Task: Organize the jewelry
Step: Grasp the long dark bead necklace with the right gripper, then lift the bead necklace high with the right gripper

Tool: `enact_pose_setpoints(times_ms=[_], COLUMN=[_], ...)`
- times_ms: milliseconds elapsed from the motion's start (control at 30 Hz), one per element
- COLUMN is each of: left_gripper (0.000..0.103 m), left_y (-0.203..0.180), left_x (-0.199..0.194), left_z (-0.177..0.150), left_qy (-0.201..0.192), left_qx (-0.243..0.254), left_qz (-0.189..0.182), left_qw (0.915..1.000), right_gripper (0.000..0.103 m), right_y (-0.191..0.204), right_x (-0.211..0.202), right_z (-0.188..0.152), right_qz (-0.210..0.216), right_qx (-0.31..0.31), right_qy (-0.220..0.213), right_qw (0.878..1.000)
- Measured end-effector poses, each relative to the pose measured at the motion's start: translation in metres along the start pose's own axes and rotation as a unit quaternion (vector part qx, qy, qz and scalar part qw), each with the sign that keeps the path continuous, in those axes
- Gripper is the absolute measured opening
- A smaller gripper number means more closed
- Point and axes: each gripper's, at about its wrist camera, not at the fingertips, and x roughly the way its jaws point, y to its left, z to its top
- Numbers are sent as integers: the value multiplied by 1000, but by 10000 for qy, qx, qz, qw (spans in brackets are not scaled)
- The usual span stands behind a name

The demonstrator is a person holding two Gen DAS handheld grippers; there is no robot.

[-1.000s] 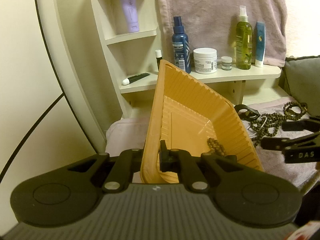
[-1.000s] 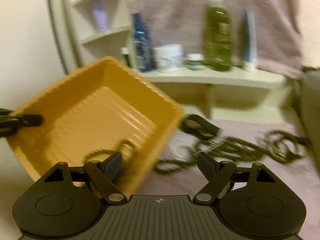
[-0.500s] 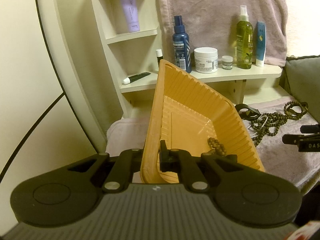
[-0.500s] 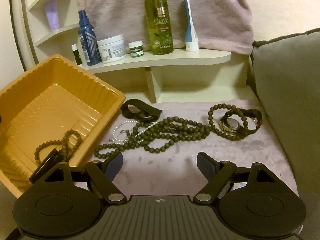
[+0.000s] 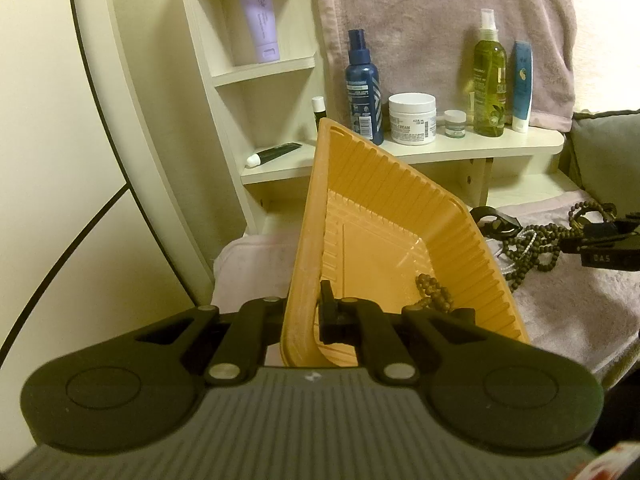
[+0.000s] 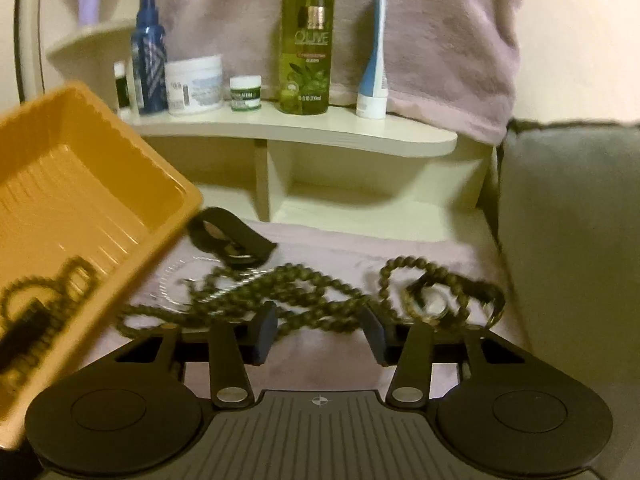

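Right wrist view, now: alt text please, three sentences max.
The right gripper, jaws closing, sits low over a long strand of dark olive-brown wooden beads on a mauve towel, beads between the jaws but not yet pinched. At left, a tilted orange ribbed plastic tray holds a beaded bracelet. Toiletry bottles line a cream shelf behind.

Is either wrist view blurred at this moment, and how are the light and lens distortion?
Left wrist view: sharp, warm yellowish indoor light, strong fisheye bending of the shelf unit; the orange tray reads cleanly. Right wrist view: motion blur smears the long bead strand and the tray's near rim; the olive bottle label is soft but legible; corners vignetted black.
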Motion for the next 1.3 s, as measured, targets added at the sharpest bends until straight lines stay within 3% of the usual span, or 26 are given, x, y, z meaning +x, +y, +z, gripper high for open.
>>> enact_pose_setpoints(times_ms=[300, 467, 567, 933, 1300], left_gripper=[6, 6, 6, 6, 6], left_y=[2, 2, 3, 2, 2], left_x=[2, 2, 2, 1, -2], left_z=[0, 0, 0, 0, -1], left_qy=[19, 28, 19, -16, -47], left_qx=[-19, -25, -20, -7, 13], left_qz=[-9, -15, -17, -33, -59], left_qw=[10000, 10000, 10000, 10000, 10000], right_gripper=[35, 8, 7, 7, 6], right_y=[6, 10, 9, 8, 9], right_x=[24, 26, 17, -62, -136], right_z=[1, 1, -1, 21, 68], right_qz=[57, 131, 136, -55, -234], right_qx=[-1238, -1355, -1282, -1154, -1351], right_qy=[130, 277, 260, -752, -1832], right_qw=[9922, 9903, 9913, 9905, 9735])
